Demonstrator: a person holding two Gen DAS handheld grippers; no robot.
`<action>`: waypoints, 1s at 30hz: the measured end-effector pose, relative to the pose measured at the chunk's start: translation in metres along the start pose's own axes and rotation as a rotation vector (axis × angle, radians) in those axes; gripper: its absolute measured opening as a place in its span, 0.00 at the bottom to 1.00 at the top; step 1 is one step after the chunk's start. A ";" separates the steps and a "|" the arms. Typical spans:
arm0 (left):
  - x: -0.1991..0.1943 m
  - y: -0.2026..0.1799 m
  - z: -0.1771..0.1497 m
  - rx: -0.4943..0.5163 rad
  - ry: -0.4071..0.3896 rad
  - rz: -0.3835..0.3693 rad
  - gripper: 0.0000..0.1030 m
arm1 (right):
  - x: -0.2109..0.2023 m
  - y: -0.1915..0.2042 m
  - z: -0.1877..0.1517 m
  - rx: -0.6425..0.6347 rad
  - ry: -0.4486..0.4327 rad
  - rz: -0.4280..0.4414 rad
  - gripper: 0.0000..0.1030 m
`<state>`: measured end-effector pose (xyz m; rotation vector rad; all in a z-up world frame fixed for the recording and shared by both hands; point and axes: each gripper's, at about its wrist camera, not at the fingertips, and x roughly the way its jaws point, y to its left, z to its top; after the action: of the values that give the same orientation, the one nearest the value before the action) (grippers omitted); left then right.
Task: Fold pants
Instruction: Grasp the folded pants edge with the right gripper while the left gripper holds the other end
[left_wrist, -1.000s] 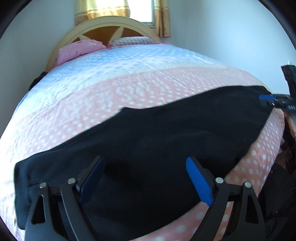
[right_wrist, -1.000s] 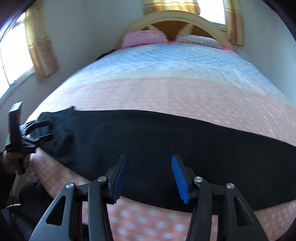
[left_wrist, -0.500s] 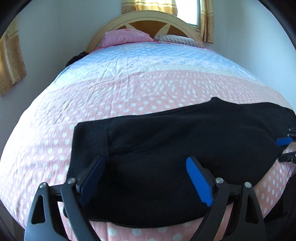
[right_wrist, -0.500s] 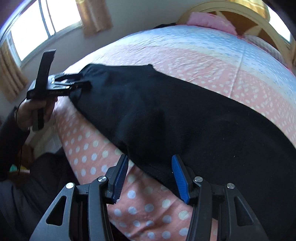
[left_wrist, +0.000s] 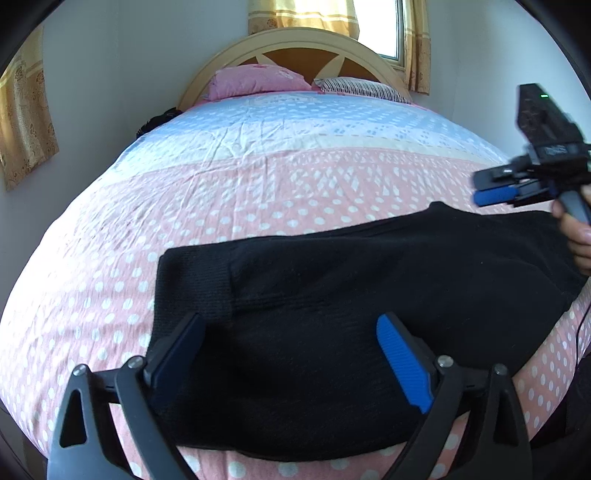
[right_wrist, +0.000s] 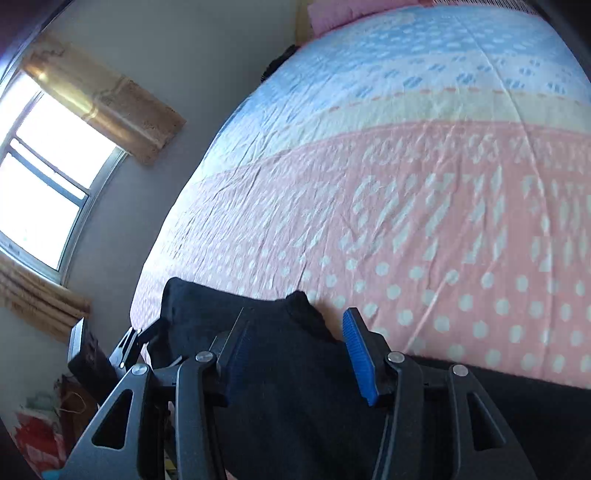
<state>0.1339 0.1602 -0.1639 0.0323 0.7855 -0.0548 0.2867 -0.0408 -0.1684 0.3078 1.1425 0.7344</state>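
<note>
Black pants (left_wrist: 332, 295) lie folded along the near edge of the bed, with the ribbed waistband at the left end. My left gripper (left_wrist: 291, 354) is open and empty just above that end. My right gripper (right_wrist: 295, 350) is open over the pants (right_wrist: 295, 406) near a small peak of cloth. In the left wrist view the right gripper (left_wrist: 495, 188) hovers above the pants' right end, held by a hand. The left gripper also shows at the lower left of the right wrist view (right_wrist: 125, 347).
The bed (left_wrist: 258, 192) has a pink and blue dotted sheet. Pillows (left_wrist: 258, 79) and a wooden headboard (left_wrist: 295, 40) stand at the far end. A dark item (left_wrist: 157, 122) lies at the bed's left side. A window with curtains (right_wrist: 55, 155) is on the left wall.
My right gripper has risen off the pants' right end and swung to look across the bed. My left gripper has stayed open over the waistband end.
</note>
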 end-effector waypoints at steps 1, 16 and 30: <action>0.001 0.001 0.000 -0.001 0.000 -0.002 0.96 | 0.012 -0.001 0.005 0.015 0.020 0.006 0.49; 0.010 0.000 -0.001 0.010 0.006 -0.002 1.00 | 0.032 0.030 0.015 -0.025 0.001 -0.020 0.07; 0.006 0.002 -0.002 0.013 -0.005 0.019 1.00 | 0.003 0.022 -0.006 -0.079 -0.050 -0.083 0.39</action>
<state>0.1367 0.1623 -0.1700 0.0523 0.7794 -0.0422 0.2742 -0.0238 -0.1602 0.2104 1.0699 0.6932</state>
